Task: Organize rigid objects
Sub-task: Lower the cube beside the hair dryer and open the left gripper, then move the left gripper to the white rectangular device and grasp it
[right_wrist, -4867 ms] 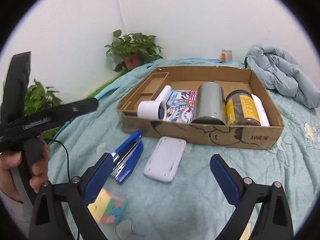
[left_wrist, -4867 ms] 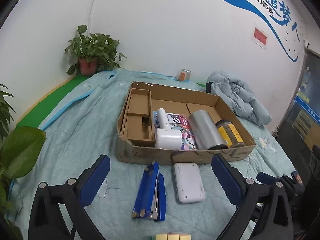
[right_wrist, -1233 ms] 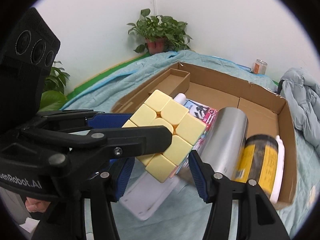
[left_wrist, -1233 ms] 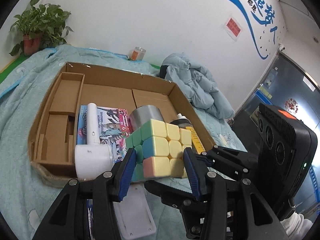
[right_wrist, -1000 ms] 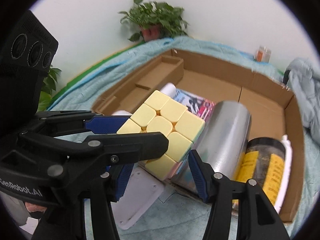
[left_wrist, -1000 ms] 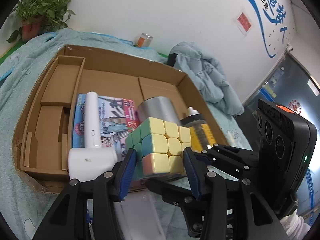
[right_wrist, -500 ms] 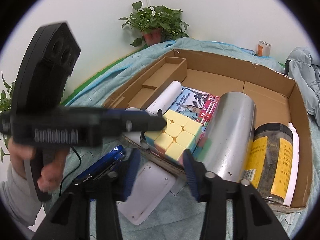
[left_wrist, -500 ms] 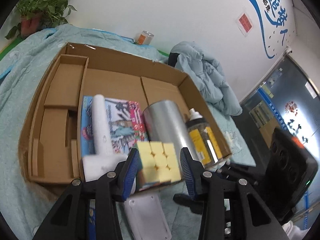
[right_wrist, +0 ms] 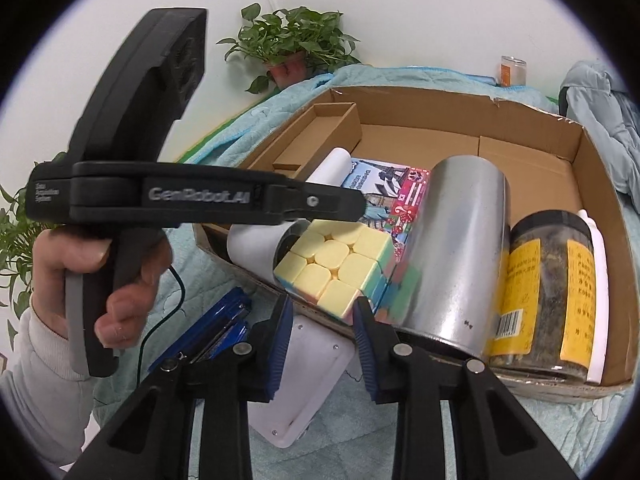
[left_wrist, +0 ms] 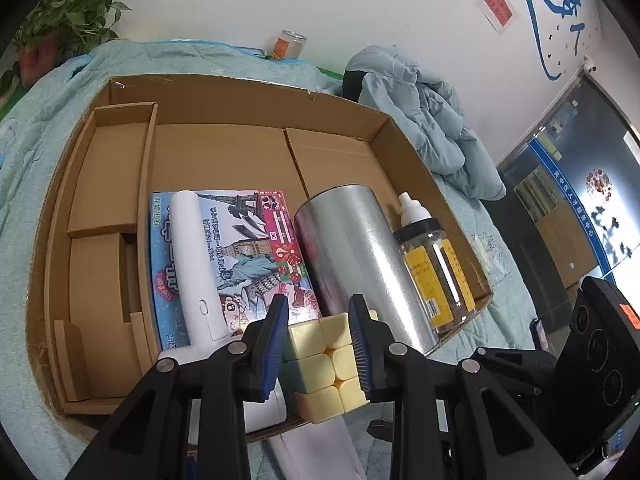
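The left fingers (left_wrist: 276, 344) are closing, with a narrow gap between the blue pads. The pastel cube (left_wrist: 320, 364) shows in line with that gap, but from the right wrist it sits under the left finger rather than clamped, so they look released. The right fingers (right_wrist: 280, 340) are drawn in as far as they go and grasp nothing; the cube's near corner shows just past their tips at 12 o'clock.

The cube is at the near front wall of the cardboard box (left_wrist: 224, 148), yellow face up. The steel can (left_wrist: 352, 248) lies just beside it at 3 o'clock and mirrors its colours, and the head of a white handheld device (right_wrist: 256, 252) is just beside it at 9 o'clock. I cannot tell whether the cube rests on the wall or is in the air.

In the box, a picture book (left_wrist: 256, 248) lies under the white device, and a yellow-labelled jar (left_wrist: 436, 276) lies at 3 o'clock of the can. On the bedcover (right_wrist: 440, 440) outside the box, a white flat case (right_wrist: 304, 376) is at 6 o'clock of the cube and a blue stapler (right_wrist: 216, 328) at 8 o'clock. A hand (right_wrist: 120, 280) grips the left handle.
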`<state>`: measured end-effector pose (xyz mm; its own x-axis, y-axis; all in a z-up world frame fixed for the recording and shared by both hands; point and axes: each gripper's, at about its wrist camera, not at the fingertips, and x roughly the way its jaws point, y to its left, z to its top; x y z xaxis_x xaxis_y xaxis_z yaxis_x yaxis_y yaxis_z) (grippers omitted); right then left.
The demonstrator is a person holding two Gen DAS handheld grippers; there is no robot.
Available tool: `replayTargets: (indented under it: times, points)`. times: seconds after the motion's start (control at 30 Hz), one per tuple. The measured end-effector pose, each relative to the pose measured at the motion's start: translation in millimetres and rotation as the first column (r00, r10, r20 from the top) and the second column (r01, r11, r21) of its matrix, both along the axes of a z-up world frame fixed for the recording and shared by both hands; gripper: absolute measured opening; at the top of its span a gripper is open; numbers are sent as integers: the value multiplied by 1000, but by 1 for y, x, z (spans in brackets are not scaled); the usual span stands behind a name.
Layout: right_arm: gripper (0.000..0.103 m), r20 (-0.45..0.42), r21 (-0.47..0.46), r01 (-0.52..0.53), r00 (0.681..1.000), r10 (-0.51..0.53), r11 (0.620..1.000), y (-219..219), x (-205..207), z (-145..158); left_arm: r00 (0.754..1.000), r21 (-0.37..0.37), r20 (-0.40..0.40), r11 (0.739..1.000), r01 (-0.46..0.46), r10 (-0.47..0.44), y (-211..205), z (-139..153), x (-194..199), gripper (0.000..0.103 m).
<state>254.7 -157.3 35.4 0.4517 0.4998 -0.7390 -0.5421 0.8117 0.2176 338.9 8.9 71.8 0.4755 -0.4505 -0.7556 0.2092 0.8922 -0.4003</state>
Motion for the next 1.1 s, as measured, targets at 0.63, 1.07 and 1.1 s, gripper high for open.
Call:
replayTargets:
  times: [0.63,1.07,1.1]
  points:
    - [86,-127,-63,152,979,-159,986,26,-64,-69,882,148,332,905,-398,334,60,47,-186,102]
    - [70,-64,-64,163,984,-167,985,26,-83,-79,906,122,223,911,-393,361,60,15,-269,102]
    - [70,-79,-50,162,983,-166,985,19,-89,-79,919,114,204,925,-363,336,53,13,-269,102]
